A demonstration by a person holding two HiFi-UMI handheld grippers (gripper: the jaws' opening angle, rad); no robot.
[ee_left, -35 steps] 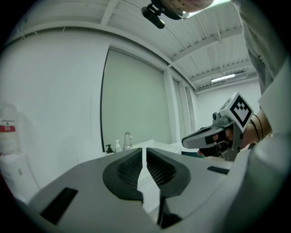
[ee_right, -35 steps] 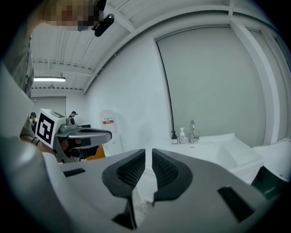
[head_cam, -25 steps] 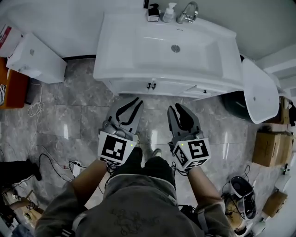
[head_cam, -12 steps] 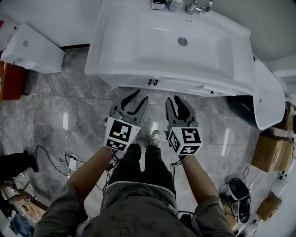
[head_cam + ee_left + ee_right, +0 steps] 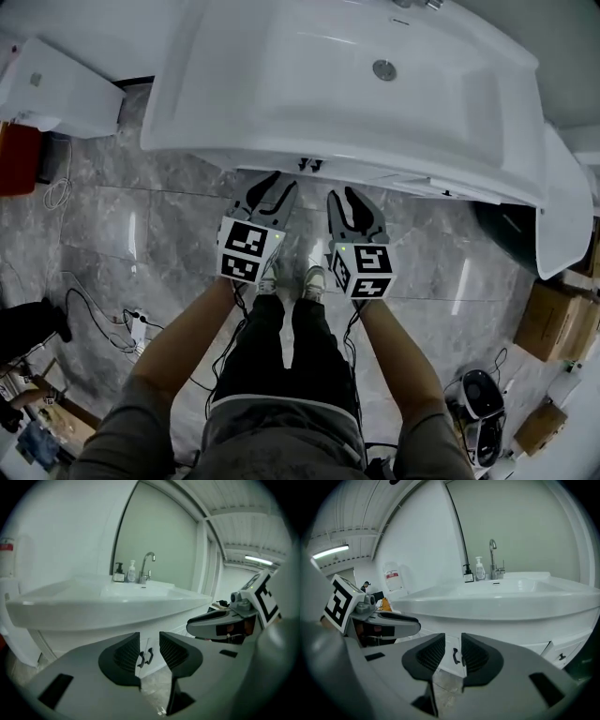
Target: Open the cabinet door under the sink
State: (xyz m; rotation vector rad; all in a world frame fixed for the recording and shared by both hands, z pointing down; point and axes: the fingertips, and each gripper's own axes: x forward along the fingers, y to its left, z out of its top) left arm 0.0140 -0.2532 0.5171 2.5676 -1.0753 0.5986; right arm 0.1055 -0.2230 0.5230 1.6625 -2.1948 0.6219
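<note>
The white sink (image 5: 281,94) overhangs the cabinet below it, so in the head view only the two small black door handles (image 5: 309,165) show under the rim. My left gripper (image 5: 272,185) and right gripper (image 5: 345,199) hover side by side just short of those handles, above the floor. In the left gripper view the cabinet doors (image 5: 157,656) and both handles (image 5: 145,657) appear through the gap of the left gripper (image 5: 149,651), which is open and empty. The right gripper (image 5: 453,653) is also open, with one handle (image 5: 455,656) framed in its gap at a distance.
A white fixture (image 5: 56,84) stands left of the sink and another white one (image 5: 562,216) at the right. Cardboard boxes (image 5: 548,319) sit at the right, cables and a power strip (image 5: 131,323) on the marble floor at the left. The person's feet (image 5: 291,279) are below the grippers.
Both grippers have sunk and moved closer to the cabinet front, side by side. The sink now looms larger and nearer in the head view.
</note>
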